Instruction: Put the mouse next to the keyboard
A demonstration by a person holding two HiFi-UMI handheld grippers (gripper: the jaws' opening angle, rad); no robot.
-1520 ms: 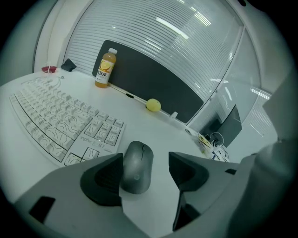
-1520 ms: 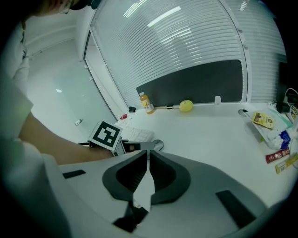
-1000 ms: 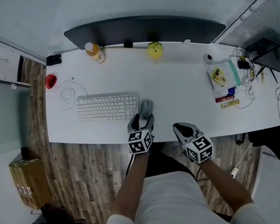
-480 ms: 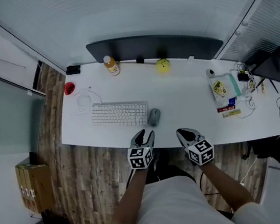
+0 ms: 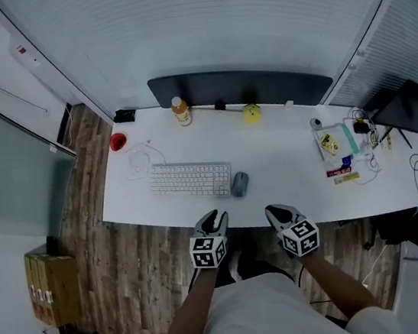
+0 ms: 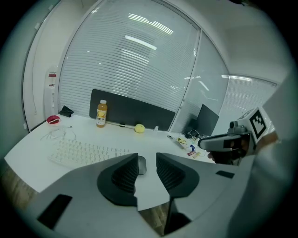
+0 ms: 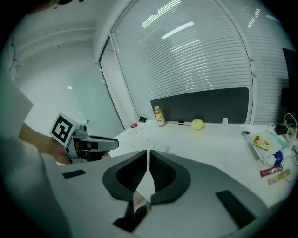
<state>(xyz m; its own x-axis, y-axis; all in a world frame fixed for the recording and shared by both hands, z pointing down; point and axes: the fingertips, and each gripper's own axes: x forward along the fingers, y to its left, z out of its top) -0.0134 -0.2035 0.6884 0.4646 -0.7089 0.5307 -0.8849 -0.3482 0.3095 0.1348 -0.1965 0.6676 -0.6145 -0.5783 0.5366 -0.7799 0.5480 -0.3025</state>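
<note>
The fingers (image 6: 122, 175) of our left gripper (image 6: 147, 160) stand a narrow gap apart and are closing, with nothing between them. Through the gap we see only the mouse (image 6: 141, 165), lying farther ahead on the surface (image 5: 286, 167). The fingers (image 7: 164, 175) of our right gripper (image 7: 148, 158) are drawn together to a thin slit and hold nothing.

In the head view the left gripper (image 5: 214, 217) and the right gripper (image 5: 275, 211) sit side by side, apart from each other, just short of the surface's near edge and above the wooden floor (image 5: 141, 257).

Ahead of the left fingers, the mouse (image 5: 239, 184) rests just beside the right end of the keyboard (image 5: 191, 179), which stretches away to the left of both grippers.

Beyond the keyboard, at the far edge, stand a bottle (image 5: 180, 111) and a yellow ball (image 5: 252, 113) in front of a dark panel (image 5: 240, 88). Far left of our fingers lies a small red thing (image 5: 117, 142), and far right a clutter of packets (image 5: 337, 144) and cables.
</note>
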